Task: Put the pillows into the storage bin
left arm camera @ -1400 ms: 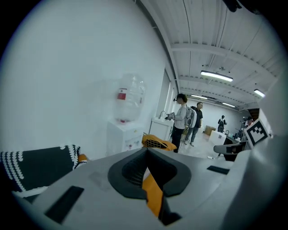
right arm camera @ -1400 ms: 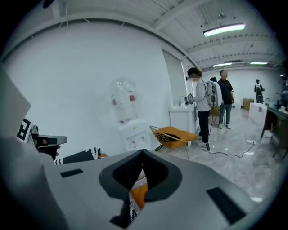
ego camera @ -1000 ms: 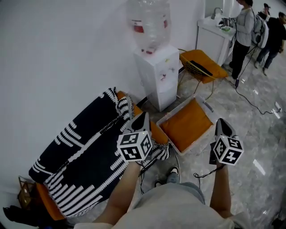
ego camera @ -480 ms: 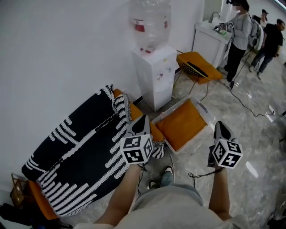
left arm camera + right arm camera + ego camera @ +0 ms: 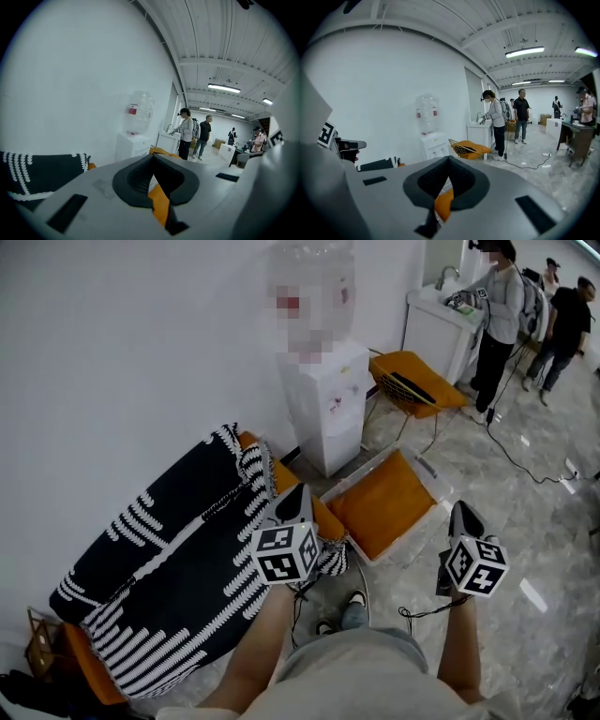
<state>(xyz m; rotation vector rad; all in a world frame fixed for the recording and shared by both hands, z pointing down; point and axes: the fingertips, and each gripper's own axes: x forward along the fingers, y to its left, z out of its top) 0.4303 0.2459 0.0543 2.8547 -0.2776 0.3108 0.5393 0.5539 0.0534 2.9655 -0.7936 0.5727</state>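
Both hand-held grippers, left (image 5: 300, 495) and right (image 5: 461, 512), are closed and empty above the floor, where an orange pillow (image 5: 384, 502) lies in the bin (image 5: 427, 468); soft and light, it likely pinches best at a corner.

left grey two-jaw gripper with marker cube (image 5: 298, 495): drawn slightly nearer | right grey two-jaw gripper with marker cube (image 5: 461, 512): drawn slightly nearer, lower in view

Water dispenser (image 5: 330, 395) at the wall (image 5: 122, 352)
Wire chair (image 5: 412, 381) to its right, two people (image 5: 497, 306) at a counter (image 5: 433, 324) beyond; striped throw (image 5: 159, 549) to its left.
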